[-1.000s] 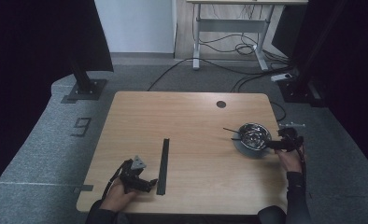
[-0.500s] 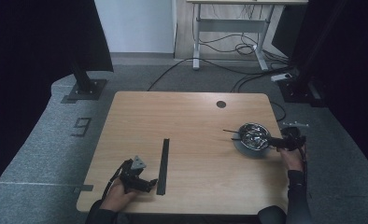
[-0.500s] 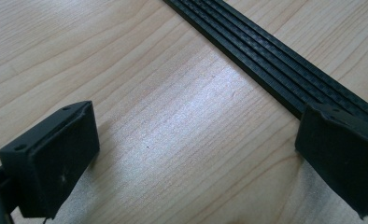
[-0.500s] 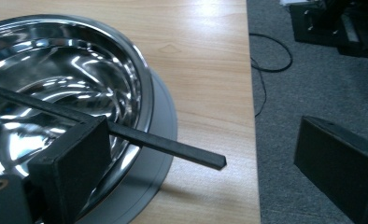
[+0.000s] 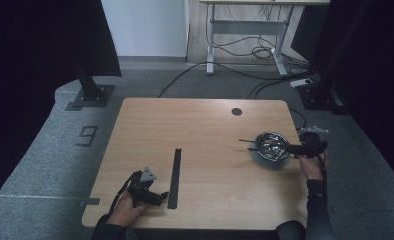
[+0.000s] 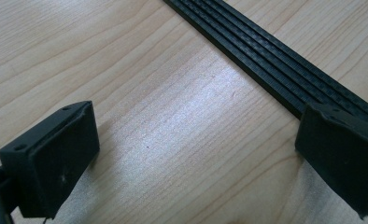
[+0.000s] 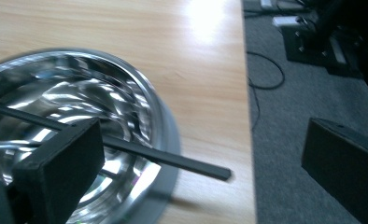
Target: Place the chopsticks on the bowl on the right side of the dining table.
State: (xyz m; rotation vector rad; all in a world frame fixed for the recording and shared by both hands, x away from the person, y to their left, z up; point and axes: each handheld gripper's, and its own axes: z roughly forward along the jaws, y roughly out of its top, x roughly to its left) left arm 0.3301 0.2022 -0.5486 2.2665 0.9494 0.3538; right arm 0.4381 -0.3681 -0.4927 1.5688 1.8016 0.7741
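My left claw [image 5: 157, 196] rests near the desk's [image 5: 205, 115] front-left corner, jaws spread wide over bare wood, nothing between them; the long black ribbed strip [image 5: 175, 171] lies just beside it, running toward the far edge, and one jaw tip overlaps its near end in the left gripper view; my right claw [image 5: 296, 149] hangs at the right edge, jaws parted, gripping nothing; the shiny metal bowl [image 5: 270, 146] sits there with a thin black rod [image 7: 140, 151] lying across its rim.
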